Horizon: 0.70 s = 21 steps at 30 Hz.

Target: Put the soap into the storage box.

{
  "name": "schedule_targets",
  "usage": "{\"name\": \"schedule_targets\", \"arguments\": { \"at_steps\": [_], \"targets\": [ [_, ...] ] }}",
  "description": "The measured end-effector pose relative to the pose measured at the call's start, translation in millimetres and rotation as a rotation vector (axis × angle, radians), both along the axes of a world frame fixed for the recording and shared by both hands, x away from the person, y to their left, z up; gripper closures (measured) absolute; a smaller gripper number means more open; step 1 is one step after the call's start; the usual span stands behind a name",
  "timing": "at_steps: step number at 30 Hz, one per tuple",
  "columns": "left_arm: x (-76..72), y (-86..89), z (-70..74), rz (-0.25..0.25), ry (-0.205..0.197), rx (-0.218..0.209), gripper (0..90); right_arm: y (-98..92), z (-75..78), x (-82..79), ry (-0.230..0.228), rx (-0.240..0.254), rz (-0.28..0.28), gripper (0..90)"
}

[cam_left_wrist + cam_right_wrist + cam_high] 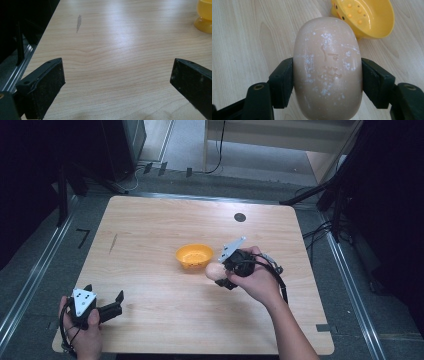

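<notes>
A pale pink oval soap bar (327,67) with white flecks sits between the pads of my right gripper (327,82), which is shut on it and holds it above the wood. From above, the soap (214,271) hangs just right of a yellow soap dish (194,256), and the right gripper (220,275) is beside the dish's near right rim. The dish (367,18) has small bumps inside and lies beyond the soap. My left gripper (119,301) rests at the table's near left corner, jaws wide apart, nothing between them (117,80).
The wooden table (150,230) has a dark round cap (240,217) near its far edge and a small grey streak (78,23) on the left. Metal rails and cables run along the floor on both sides.
</notes>
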State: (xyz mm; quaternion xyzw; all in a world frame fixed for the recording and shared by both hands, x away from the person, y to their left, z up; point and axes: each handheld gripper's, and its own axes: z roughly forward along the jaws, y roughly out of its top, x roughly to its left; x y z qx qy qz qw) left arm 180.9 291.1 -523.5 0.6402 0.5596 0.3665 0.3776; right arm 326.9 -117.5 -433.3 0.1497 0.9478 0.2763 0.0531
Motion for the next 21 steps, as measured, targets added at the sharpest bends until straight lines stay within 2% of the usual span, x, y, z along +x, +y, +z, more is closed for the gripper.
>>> {"name": "schedule_targets", "arguments": {
  "at_steps": [10, 21],
  "targets": [
    [0.1, 0.4, -0.2, -0.001, -0.003, -0.004, 0.0, 6.5, 7.7, 11.7, 0.008, 0.017, 0.021, 33.6],
    [0.1, 0.6, -0.2, -0.004, -0.004, -0.006, 0.0, 12.9, 16.6, 26.1, -0.013, -0.005, 0.034, 33.6]
  ]
}}
